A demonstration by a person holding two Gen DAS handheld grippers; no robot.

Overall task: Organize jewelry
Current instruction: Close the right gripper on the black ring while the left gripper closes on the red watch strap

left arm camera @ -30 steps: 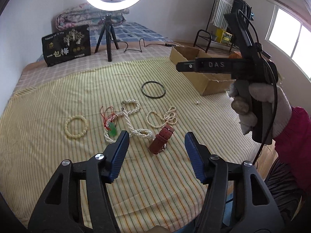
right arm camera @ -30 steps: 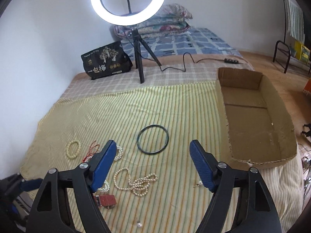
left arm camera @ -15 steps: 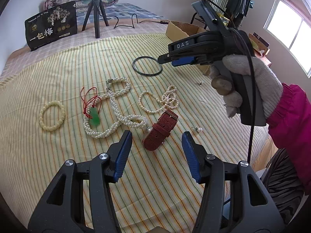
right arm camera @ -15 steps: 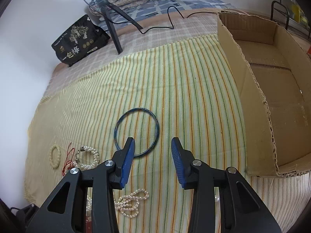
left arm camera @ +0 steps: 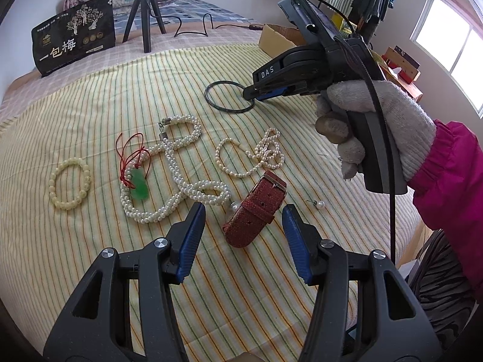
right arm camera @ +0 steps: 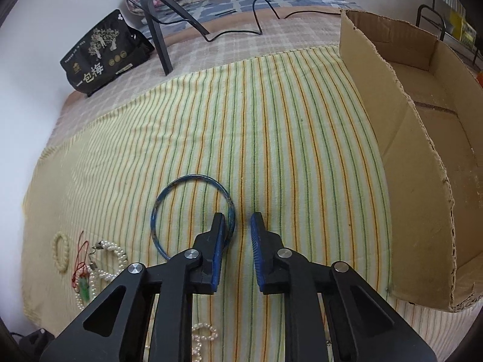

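Since a second ago the right gripper (right arm camera: 237, 229) has dropped from a high, wide-open hover to just above the bedcover, and its jaws have narrowed to a small gap. One blue finger now sits inside the dark blue bangle (right arm camera: 193, 211) and the other outside, so the near rim of the ring lies between them; they do not yet look closed on it. That straddle looks like the set-up for pinching the thin rim, likely to carry it to the cardboard box (right arm camera: 422, 157), which stands open just to the right of the tool. The left gripper (left arm camera: 243, 235) hangs with jaws wide and empty; a red-brown watch strap (left arm camera: 256, 211) lies straight ahead between its fingers. Beyond its left finger lie a long pearl necklace (left arm camera: 181, 178) and a green pendant on red cord (left arm camera: 139, 184). A pale bead bracelet (left arm camera: 70, 182) is farther left, and a single pearl earring (left arm camera: 319, 204) lies to the right. Everything rests on a soft yellow striped bedcover (right arm camera: 286, 120). Beyond it stand a tripod (right arm camera: 157, 39), a black printed bag (right arm camera: 102, 54) and folded quilts against a white wall.
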